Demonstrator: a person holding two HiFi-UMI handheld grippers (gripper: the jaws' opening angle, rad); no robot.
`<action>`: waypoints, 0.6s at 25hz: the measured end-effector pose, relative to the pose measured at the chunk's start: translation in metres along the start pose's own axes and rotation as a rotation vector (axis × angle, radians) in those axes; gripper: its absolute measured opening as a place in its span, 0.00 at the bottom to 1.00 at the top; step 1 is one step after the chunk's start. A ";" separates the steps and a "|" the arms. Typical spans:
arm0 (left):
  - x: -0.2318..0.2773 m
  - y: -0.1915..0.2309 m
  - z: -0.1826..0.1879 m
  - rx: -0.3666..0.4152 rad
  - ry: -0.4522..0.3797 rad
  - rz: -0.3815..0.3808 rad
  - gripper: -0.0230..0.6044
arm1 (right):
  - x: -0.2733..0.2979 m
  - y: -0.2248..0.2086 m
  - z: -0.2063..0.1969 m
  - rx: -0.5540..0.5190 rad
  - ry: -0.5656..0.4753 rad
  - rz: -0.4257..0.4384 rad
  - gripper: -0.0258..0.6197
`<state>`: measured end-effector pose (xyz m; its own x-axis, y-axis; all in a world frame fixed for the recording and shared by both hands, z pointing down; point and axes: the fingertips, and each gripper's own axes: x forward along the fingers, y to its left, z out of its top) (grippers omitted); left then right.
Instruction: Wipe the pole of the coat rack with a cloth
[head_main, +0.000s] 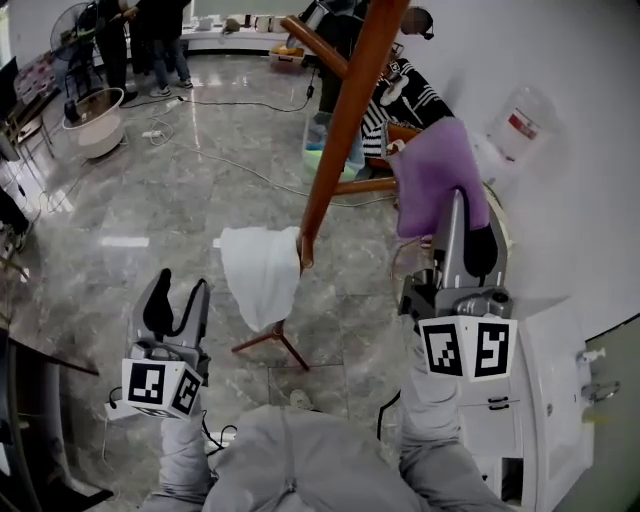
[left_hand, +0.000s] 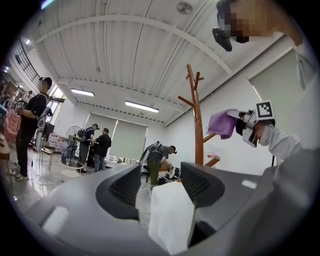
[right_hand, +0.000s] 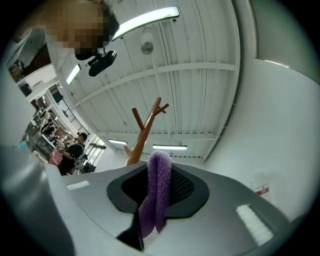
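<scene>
Purple cloth (head_main: 435, 175), clamped in the right gripper's (head_main: 468, 215) jaws, is best pressed flat along the pole (head_main: 345, 110) (left gripper's (head_main: 180, 282) jaws parted, gripping nothing).

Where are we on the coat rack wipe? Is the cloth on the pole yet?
Done: the right gripper is shut on the purple cloth. In hand: that cloth is up beside the pole but apart from it, so no wiping contact shows. The left gripper is open and lower down; a white cloth hangs by the pole. Left: press the purple cloth to the pole and wipe along it.
</scene>
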<state>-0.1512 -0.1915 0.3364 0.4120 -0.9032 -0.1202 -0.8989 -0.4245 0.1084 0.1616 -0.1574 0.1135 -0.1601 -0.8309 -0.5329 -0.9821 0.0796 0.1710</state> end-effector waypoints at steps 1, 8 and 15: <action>0.000 0.001 0.000 0.001 -0.003 0.008 0.47 | 0.007 0.005 0.006 -0.024 -0.018 0.017 0.14; -0.004 0.015 0.002 -0.003 -0.013 0.061 0.47 | 0.047 0.068 0.023 -0.128 -0.069 0.207 0.14; -0.010 0.027 -0.004 -0.010 -0.009 0.099 0.47 | 0.078 0.092 -0.007 0.005 0.017 0.294 0.14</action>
<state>-0.1794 -0.1945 0.3445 0.3201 -0.9401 -0.1170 -0.9336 -0.3340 0.1300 0.0593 -0.2183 0.0938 -0.4365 -0.7809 -0.4468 -0.8941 0.3210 0.3124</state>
